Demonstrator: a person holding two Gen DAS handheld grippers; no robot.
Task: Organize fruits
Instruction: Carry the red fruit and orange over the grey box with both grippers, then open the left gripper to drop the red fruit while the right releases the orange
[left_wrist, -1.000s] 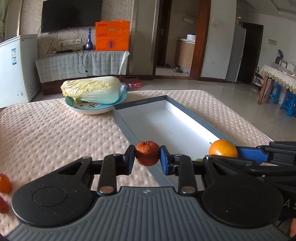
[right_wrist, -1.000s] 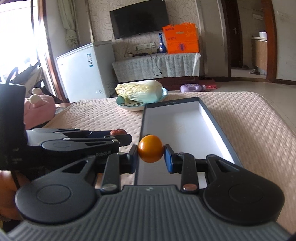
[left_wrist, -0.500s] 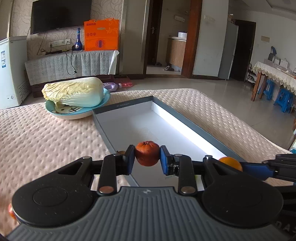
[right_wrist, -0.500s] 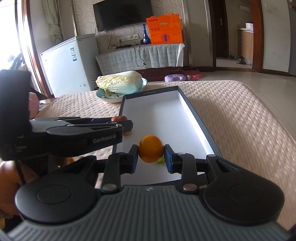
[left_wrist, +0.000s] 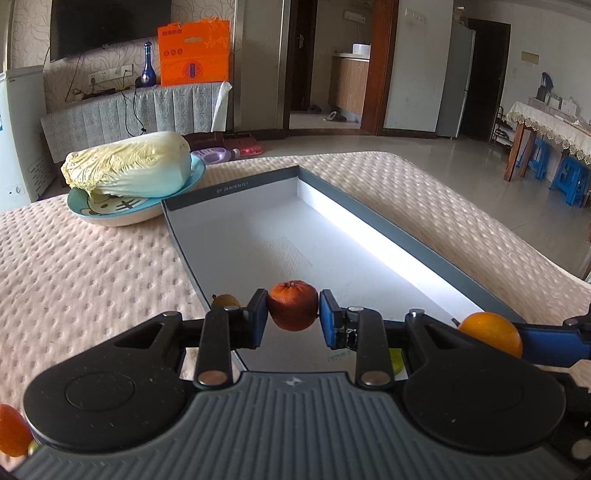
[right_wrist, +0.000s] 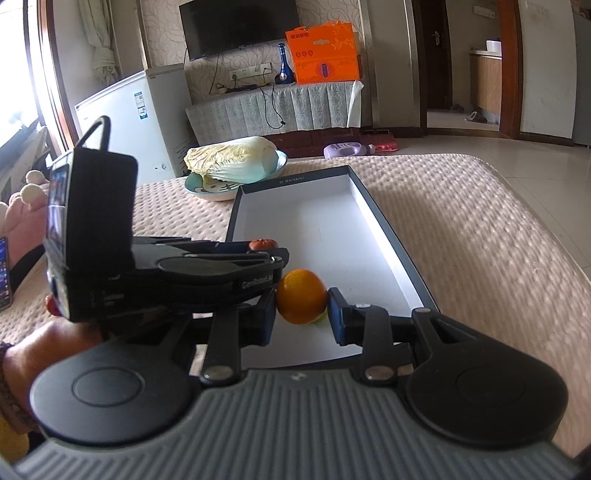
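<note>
**A:** How far along is the sorting?

**B:** Midway, I'd say. The left gripper (left_wrist: 293, 317) has its jaws clamped on a dark reddish tangerine (left_wrist: 293, 309), held above the near end of the grey box (left_wrist: 192, 201). The right gripper (right_wrist: 301, 310) pinches a bright orange (right_wrist: 301, 301) the same way, also over that near end.

**A:** Anything already in the box?

**B:** Little. A green fruit (right_wrist: 322, 318) peeks out just below the right jaws, seemingly on the box floor, and a small brownish fruit (left_wrist: 224, 301) sits beside the left jaws at the box wall. I can't tell which side.

**A:** What's left?

**B:** Setting both down, and an orange fruit (left_wrist: 13, 430) lies behind the left jaws on the mat.
</note>
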